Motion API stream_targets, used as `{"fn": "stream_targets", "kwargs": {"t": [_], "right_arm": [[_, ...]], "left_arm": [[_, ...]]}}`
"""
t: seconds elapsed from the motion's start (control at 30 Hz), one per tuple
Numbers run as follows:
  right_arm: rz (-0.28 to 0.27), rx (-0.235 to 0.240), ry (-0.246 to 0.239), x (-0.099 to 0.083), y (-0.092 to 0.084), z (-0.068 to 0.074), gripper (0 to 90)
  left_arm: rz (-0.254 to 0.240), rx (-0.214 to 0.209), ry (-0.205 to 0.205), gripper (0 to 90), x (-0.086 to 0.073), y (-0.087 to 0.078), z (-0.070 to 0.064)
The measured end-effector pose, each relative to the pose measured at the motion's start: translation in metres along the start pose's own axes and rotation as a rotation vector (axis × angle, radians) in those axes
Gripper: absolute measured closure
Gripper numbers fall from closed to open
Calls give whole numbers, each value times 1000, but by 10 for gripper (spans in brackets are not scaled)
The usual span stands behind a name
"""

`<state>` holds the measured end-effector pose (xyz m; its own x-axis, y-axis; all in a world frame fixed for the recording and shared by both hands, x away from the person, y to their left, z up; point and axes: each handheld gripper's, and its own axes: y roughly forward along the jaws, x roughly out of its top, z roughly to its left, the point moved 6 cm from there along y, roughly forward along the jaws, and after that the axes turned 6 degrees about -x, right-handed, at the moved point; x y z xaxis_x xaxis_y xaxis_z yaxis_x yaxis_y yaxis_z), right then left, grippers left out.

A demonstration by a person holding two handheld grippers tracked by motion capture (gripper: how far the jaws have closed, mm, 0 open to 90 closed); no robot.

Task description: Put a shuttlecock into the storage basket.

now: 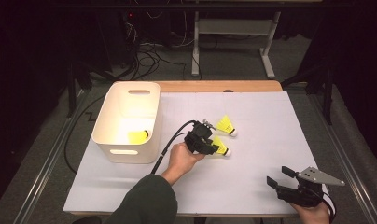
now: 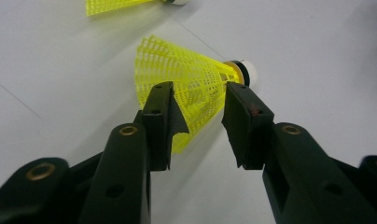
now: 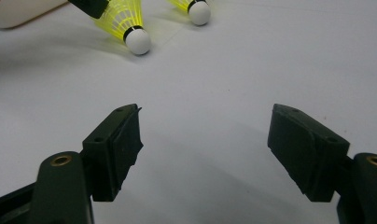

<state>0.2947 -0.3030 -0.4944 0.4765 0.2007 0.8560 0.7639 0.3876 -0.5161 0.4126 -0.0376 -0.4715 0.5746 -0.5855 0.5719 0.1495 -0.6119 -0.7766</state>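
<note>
R gripper (image 1: 283, 176) sat near table edge, jaws wide, empty. L gripper (image 2: 198, 123) had jaws straddling shuttle (image 2: 191, 79) skirt mid-mat (image 1: 261, 121), contact unclear. 2nd shuttle (image 1: 226, 125) just beyond; 3rd (image 1: 139, 136) in bin (image 1: 107, 114).

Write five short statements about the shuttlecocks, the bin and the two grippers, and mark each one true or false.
1. The left gripper has a yellow shuttlecock between its jaws. True.
2. The white bin holds no shuttlecock. False: one yellow shuttlecock lies inside it.
3. The right gripper is open over bare white table. True.
4. The shuttlecock at the left gripper stands upright on its cork. False: it lies on its side.
5. Three shuttlecocks lie on the table outside the bin. False: two do, the second shuttlecock just beyond the first.
</note>
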Motion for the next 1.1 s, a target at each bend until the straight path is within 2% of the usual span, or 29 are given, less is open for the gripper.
{"fn": "stream_targets", "kwargs": {"t": [0.7, 1.1], "right_arm": [[5, -3, 1, -1, 0, 0, 263], [6, -2, 2, -1, 0, 0, 263]], "left_arm": [[23, -14, 34, 825, -2, -1, -3], [39, -21, 56, 868, -3, -2, -5]]}}
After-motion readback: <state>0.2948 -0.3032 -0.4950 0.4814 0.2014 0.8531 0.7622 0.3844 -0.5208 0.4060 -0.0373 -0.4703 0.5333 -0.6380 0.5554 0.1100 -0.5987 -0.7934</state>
